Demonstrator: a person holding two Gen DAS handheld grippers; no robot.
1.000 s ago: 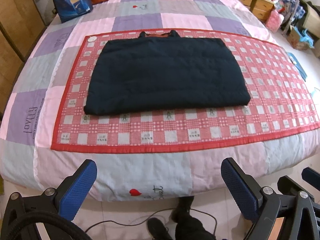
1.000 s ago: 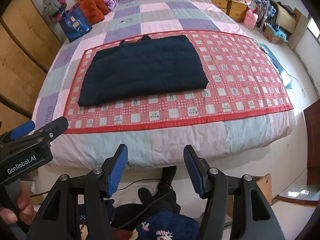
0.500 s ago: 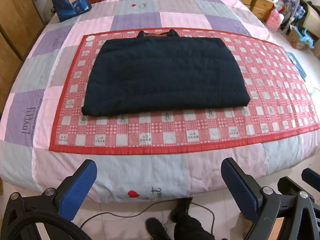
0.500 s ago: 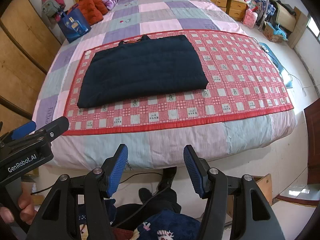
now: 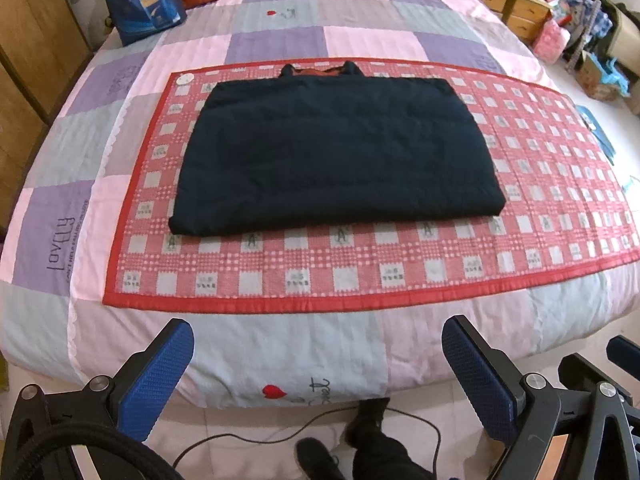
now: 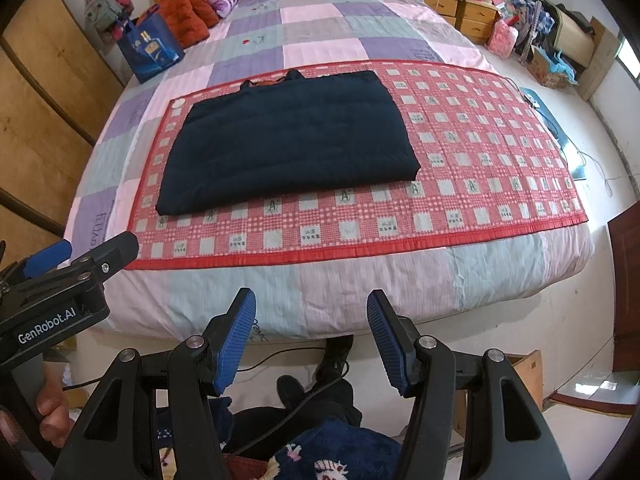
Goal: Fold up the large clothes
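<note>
A large dark navy quilted garment (image 5: pixel 336 152) lies flat in a folded rectangle on a red checked mat (image 5: pixel 360 272) on the bed; its collar with orange lining (image 5: pixel 316 70) points away from me. It also shows in the right wrist view (image 6: pixel 288 140). My left gripper (image 5: pixel 318 344) is open and empty, held off the bed's near edge, well short of the garment. My right gripper (image 6: pixel 312 312) is open and empty, also off the near edge. The left gripper's body (image 6: pixel 60 280) shows at the left of the right wrist view.
The bed has a pink, purple and grey patchwork cover (image 5: pixel 280 40). A blue bag (image 5: pixel 142 0) and red cushions (image 6: pixel 188 16) sit at the far left. Wooden wardrobe (image 6: pixel 36 92) on the left, nightstands and clutter (image 6: pixel 520 28) at right. A cable (image 5: pixel 304 424) and my feet (image 5: pixel 376 440) are on the floor.
Both grippers have drifted slightly closer to the bed, so it fills more of the left wrist view. The garment has not moved. Both grippers stay open.
</note>
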